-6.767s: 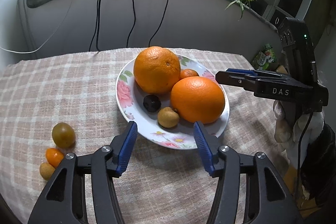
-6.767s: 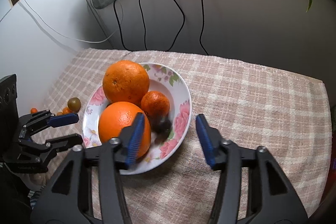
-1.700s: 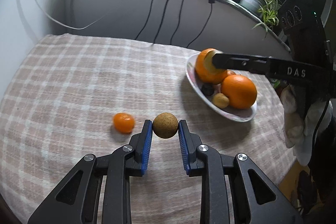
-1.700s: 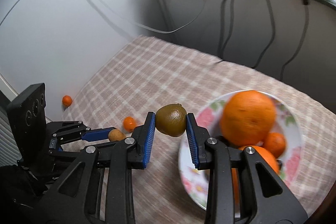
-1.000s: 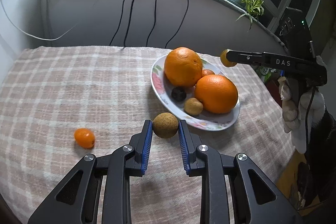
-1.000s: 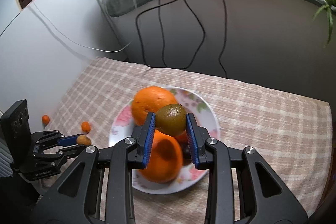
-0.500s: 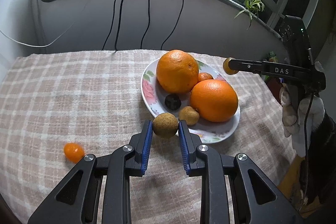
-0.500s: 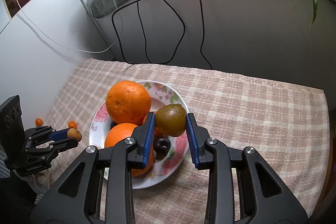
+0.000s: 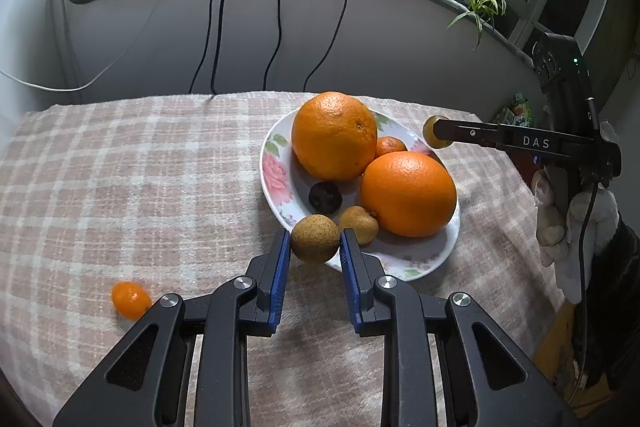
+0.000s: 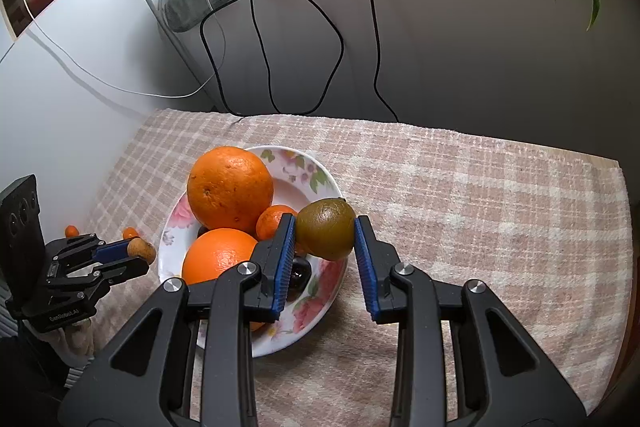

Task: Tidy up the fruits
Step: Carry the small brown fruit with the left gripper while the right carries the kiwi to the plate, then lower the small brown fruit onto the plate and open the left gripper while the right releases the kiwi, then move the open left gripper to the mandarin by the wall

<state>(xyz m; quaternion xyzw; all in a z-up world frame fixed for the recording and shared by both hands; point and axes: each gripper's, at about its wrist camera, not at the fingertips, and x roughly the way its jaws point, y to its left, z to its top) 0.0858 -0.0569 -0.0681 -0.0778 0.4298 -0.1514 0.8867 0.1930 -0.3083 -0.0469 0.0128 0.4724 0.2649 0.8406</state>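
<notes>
Fruits: left gripper [image 9: 315, 254] jaws squeeze brown fruit [image 9: 315, 238], right gripper [image 10: 325, 249] jaws squeeze green fruit [image 10: 326, 229]. Lower gently into plate [image 9: 272, 151] gaps, then let go.

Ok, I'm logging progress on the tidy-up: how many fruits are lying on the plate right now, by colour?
Orange fruits: 3
Dark fruit: 1
Tan fruit: 1
Total on the plate: 5
</notes>
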